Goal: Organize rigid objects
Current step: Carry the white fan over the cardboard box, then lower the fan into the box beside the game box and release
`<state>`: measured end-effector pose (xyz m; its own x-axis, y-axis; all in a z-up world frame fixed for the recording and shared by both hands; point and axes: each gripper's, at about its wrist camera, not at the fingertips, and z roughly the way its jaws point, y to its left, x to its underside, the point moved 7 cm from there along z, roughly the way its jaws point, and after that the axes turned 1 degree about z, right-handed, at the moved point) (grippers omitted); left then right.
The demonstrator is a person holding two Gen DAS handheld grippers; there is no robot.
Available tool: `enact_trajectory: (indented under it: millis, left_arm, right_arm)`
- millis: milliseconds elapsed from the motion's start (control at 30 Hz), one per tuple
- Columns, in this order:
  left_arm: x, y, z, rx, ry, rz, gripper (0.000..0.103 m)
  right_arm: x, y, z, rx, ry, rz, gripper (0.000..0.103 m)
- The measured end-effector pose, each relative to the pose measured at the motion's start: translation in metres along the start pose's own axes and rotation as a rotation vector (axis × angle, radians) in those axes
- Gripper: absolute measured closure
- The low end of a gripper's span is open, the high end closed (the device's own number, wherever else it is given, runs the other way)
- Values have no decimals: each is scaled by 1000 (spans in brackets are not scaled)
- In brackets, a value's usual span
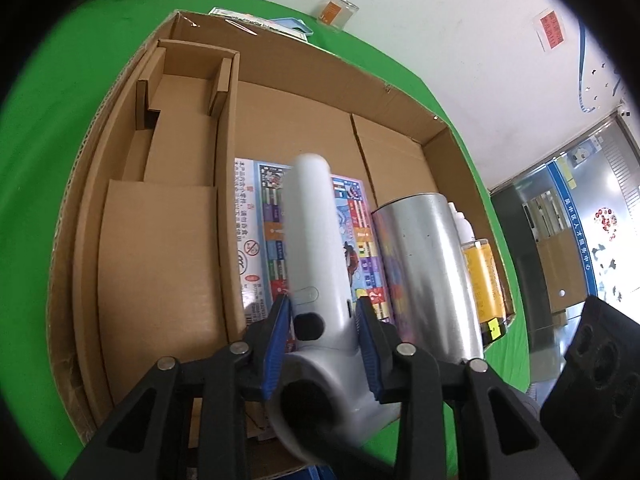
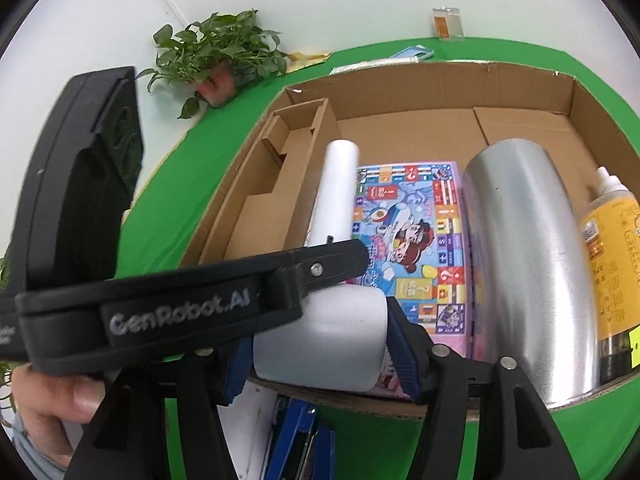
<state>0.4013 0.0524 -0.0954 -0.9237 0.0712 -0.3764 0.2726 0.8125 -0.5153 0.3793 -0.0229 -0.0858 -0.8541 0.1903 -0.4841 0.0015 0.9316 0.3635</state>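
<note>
A white hair dryer (image 1: pixel 316 240) hangs over the open cardboard box (image 1: pixel 168 240). Its handle points away and its barrel is close to the camera. My left gripper (image 1: pixel 322 318) is shut on the handle just above the barrel, with both blue pads pressed to it. In the right wrist view, the dryer's barrel (image 2: pixel 320 340) sits between the blue pads of my right gripper (image 2: pixel 320 356). Those pads stand close on either side without a clear squeeze. The left gripper's black finger (image 2: pixel 200 296) crosses in front of the barrel.
Inside the box (image 2: pixel 520 80) lie a colourful game box (image 2: pixel 416 240), a steel cylinder (image 2: pixel 516 248), a yellow bottle (image 2: pixel 612 248) and a cardboard insert (image 2: pixel 280 184) on the left. A blue stapler (image 2: pixel 298 440) lies on the green table in front. A plant (image 2: pixel 216 48) and a glass jar (image 2: pixel 448 24) stand behind.
</note>
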Motion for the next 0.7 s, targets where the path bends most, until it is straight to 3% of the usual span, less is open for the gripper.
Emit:
enact_trajectory:
  millis: [133, 167, 200, 233, 467, 667, 700]
  left_arm:
    - [4, 3, -4, 10, -5, -14, 74]
    - [5, 3, -4, 3, -5, -15, 74]
    - [6, 2, -5, -14, -6, -14, 74]
    - [6, 1, -7, -26, -9, -14, 74]
    - [13, 0, -21, -100, -27, -23, 73]
    - [14, -11, -29, -168, -66, 26, 71]
    - [15, -12, -38, -205, -102, 47, 71]
  right_arm:
    - [8, -5, -19, -69, -36, -20, 39]
    - [10, -6, -22, -61, -43, -34, 46]
    - [12, -8, -21, -56, -35, -45, 62]
    - [14, -9, -17, -66, -16, -44, 64]
    - [19, -8, -16, -128, 4, -79, 64]
    - [17, -6, -4, -138, 56, -79, 59]
    - [18, -7, -7, -129, 51, -80, 53]
